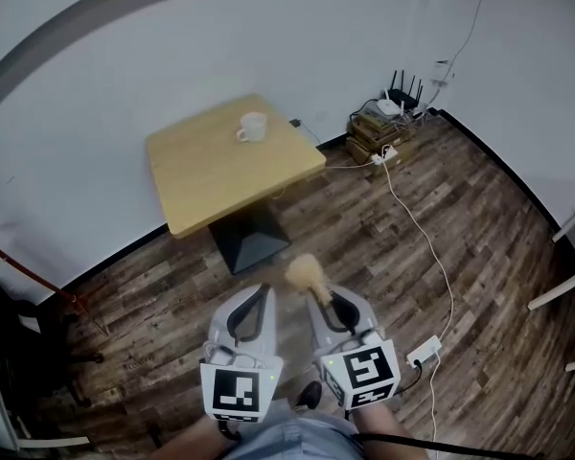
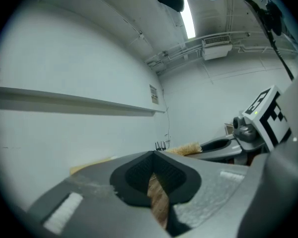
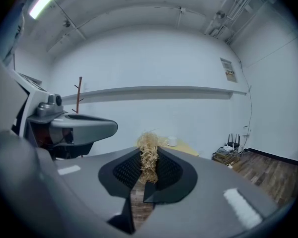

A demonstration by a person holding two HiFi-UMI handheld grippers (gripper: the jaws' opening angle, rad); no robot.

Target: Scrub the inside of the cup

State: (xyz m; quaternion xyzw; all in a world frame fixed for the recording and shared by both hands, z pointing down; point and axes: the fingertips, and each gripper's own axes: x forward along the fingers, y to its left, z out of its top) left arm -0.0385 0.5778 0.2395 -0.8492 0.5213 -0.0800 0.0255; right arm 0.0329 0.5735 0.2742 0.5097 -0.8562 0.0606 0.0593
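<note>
A white cup [image 1: 252, 127] stands on the far side of a square wooden table [image 1: 211, 175], well ahead of both grippers. In the right gripper view the cup [image 3: 172, 141] shows small and distant. My right gripper [image 1: 324, 303] is shut on a straw-coloured bristle brush [image 1: 305, 272], whose bristles [image 3: 149, 144] stick up between the pads of that gripper [image 3: 149, 155]. My left gripper [image 1: 256, 297] hangs beside it, its jaws [image 2: 153, 156] shut with nothing between them. Both are low over the floor, close to my body.
The table rests on a black pedestal base [image 1: 249, 244]. A stack of boxes with a router [image 1: 383, 123] sits by the wall at the right. A white cable runs to a power strip [image 1: 424, 353] on the wood floor. White chair legs [image 1: 561, 295] are far right, dark furniture [image 1: 24, 348] far left.
</note>
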